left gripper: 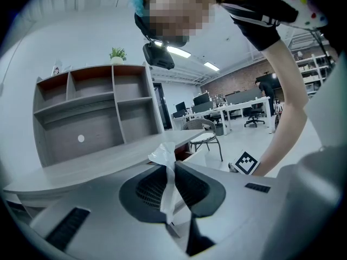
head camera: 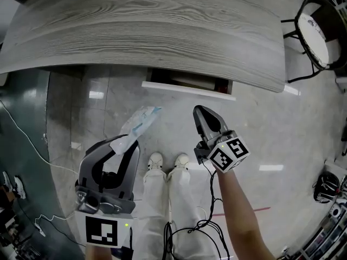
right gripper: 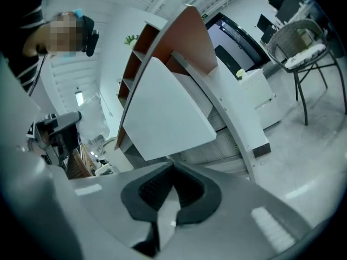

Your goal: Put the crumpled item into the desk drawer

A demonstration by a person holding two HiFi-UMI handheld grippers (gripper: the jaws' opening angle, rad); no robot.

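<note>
Under the front edge of the grey desk (head camera: 152,31), a drawer (head camera: 187,87) pulled partly out. White front toward the feet, only a dark strip of the inside on show; contents impossible to tell.

Not yet in it: the crumpled wrapper (head camera: 140,121), white with a blue edge, pinched thin in the left gripper (head camera: 126,141). Fingers a narrow way apart, pressing on it from both sides. Pokes up past the fingertips and hangs over the floor (head camera: 271,129), near the drawer front but apart from it.

To the right, the right gripper (head camera: 200,112) — fingers closed tight together, nothing between them, pointing toward the drawer and near its front without touching. Lower down, between the two grippers, a pair of white shoes (head camera: 168,161) on the floor.
</note>
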